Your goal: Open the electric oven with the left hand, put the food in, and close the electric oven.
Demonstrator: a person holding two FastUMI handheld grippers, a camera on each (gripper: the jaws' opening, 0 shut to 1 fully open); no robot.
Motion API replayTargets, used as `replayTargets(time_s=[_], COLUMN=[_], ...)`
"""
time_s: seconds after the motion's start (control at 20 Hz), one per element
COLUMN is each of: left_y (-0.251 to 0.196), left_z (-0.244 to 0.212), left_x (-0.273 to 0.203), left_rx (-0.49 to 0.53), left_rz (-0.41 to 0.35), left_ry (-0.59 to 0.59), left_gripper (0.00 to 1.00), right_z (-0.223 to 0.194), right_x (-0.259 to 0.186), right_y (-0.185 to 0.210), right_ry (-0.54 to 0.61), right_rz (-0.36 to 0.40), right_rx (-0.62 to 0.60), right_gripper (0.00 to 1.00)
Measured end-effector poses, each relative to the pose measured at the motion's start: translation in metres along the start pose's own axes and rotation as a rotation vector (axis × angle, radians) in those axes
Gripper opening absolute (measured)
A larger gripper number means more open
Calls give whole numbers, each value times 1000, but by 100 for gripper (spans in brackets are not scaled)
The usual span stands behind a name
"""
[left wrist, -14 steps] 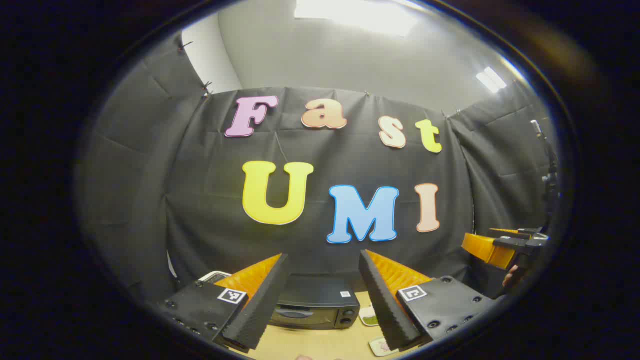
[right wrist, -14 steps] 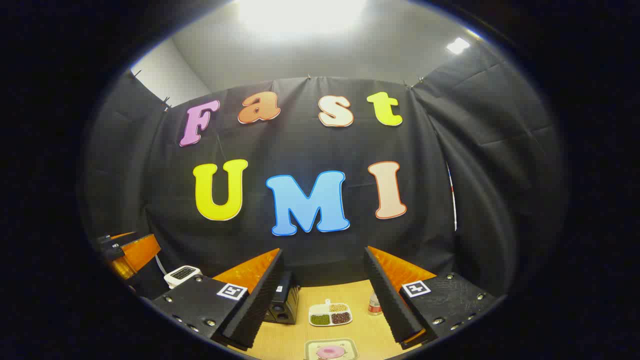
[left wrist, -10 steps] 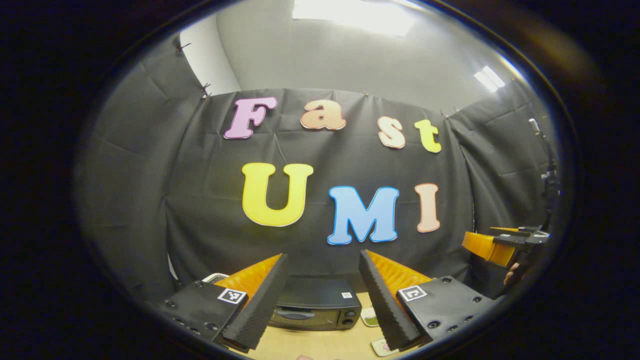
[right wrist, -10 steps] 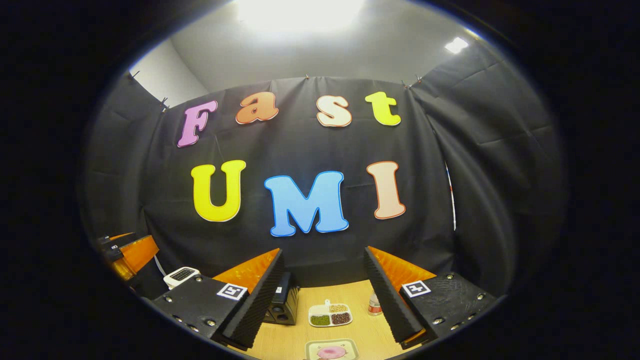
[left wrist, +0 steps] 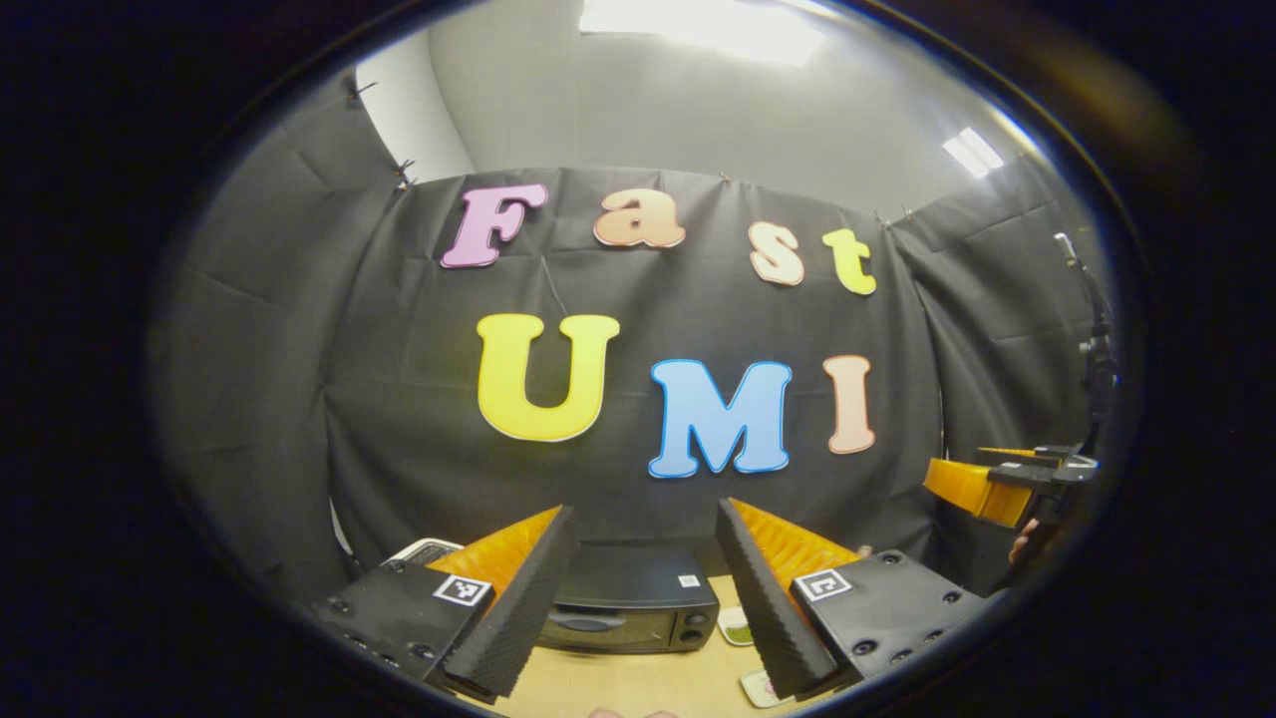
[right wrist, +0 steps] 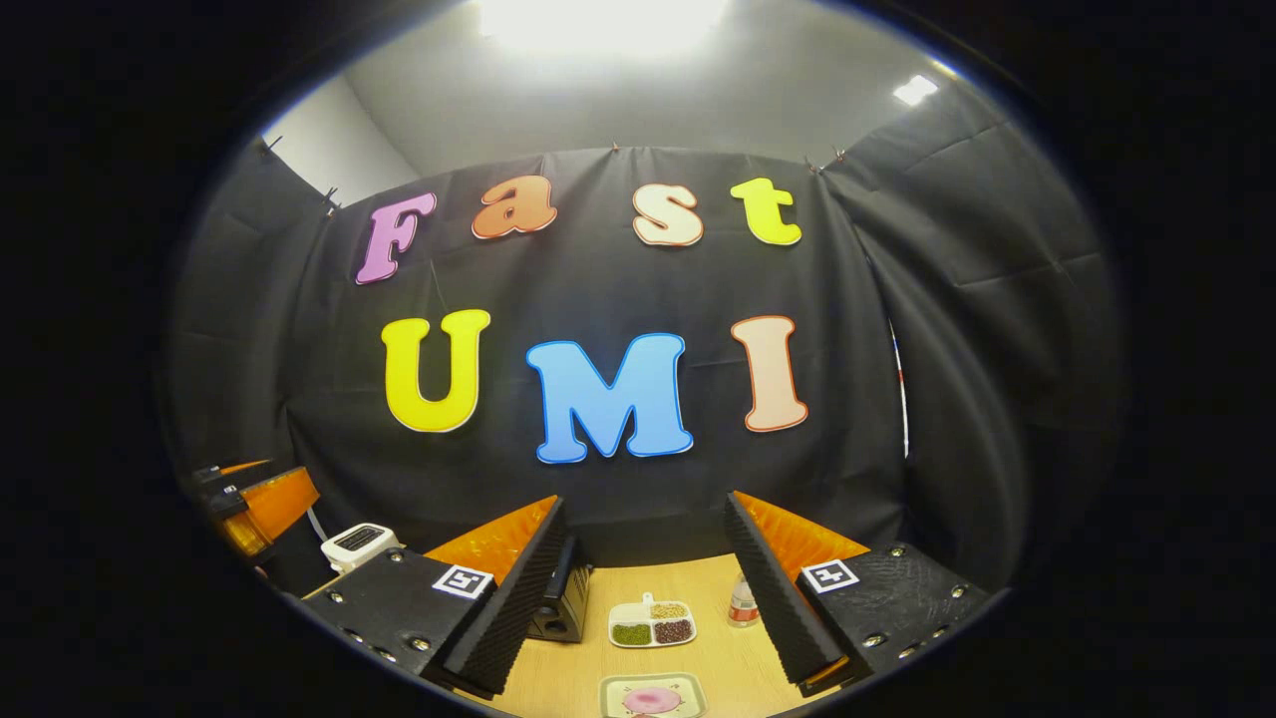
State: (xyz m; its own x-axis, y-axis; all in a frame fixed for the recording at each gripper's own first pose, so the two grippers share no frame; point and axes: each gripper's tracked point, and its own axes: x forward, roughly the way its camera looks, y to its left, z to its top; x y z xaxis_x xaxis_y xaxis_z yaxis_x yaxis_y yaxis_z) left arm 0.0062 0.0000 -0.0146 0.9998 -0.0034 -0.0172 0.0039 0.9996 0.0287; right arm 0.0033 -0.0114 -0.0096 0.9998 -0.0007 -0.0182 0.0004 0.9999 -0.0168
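The electric oven [left wrist: 628,610] sits dead ahead and below the spread-fingered left gripper [left wrist: 638,598], door shut, while the equally spread right gripper [right wrist: 643,593] hangs over the food plate [right wrist: 653,696]

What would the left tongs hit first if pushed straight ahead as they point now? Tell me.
Likely the electric oven, which sits framed between the open left tongs with its door shut. Depth is unclear; aimed slightly higher, they would pass above it to the booth wall.

The electric oven [left wrist: 628,608] stands on the surface [right wrist: 718,663] against the booth wall. To its right lies a divided dish [right wrist: 652,625], then a small bottle [right wrist: 739,604]. A plate of food [right wrist: 652,697] lies in front of the dish.
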Motion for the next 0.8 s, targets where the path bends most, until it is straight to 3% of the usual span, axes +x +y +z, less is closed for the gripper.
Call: replayTargets(time_s=[0.15,0.25,0.3,0.8], left_y=[7,12,13,44], left_z=[-16,-31,-43,-201], left_x=[12,25,32,126], left_rx=[12,7,-5,5], left_rz=[18,22,20,0], left_ry=[43,81,112,405], left_gripper=[92,92,98,98], right_z=[-3,-6,-9,-44], right_x=[4,6,8,26], right_y=[-6,-10,-11,-13], right_ry=[5,10,15,100], right_rz=[-11,-20,-25,-53], right_rx=[8,10,12,-12], right_gripper=[97,97,97,97])
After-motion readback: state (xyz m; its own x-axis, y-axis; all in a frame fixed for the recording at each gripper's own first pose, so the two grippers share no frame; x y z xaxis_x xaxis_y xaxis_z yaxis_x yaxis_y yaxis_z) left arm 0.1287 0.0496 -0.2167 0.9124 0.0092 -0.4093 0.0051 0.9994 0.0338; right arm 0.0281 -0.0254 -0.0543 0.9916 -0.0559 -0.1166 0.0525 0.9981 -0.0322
